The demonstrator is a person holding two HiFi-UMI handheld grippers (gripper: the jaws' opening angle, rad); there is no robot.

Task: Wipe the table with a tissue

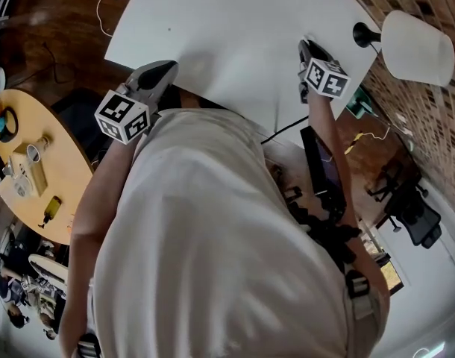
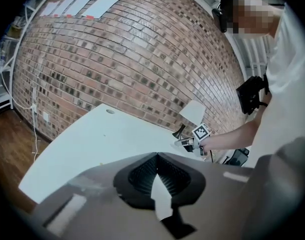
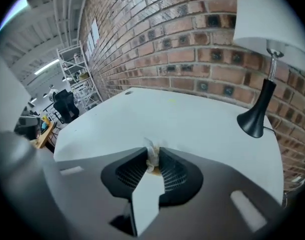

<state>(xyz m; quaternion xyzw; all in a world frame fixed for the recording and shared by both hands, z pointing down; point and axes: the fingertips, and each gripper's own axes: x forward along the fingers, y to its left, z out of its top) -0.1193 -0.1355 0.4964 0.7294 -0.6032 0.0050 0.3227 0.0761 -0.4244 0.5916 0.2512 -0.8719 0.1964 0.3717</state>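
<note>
The white table (image 1: 235, 28) lies ahead of me, and it fills the lower part of the right gripper view (image 3: 192, 119). My right gripper (image 1: 308, 47) hovers over the table's right near edge, beside the lamp. In its own view the right gripper (image 3: 153, 151) is shut on a small crumpled tissue (image 3: 152, 160), which pokes up between the tips. My left gripper (image 1: 166, 67) is at the table's near left edge. Seen in its own view, the left gripper (image 2: 156, 155) has its jaws together with nothing between them. The right gripper (image 2: 178, 142) also shows in that view across the table.
A lamp with a white shade (image 1: 418, 47) and black base (image 3: 256, 119) stands at the table's right end, against a brick wall (image 3: 192, 39). A round wooden table (image 1: 33, 162) with bottles is at my left. An office chair (image 1: 414, 207) sits at the right.
</note>
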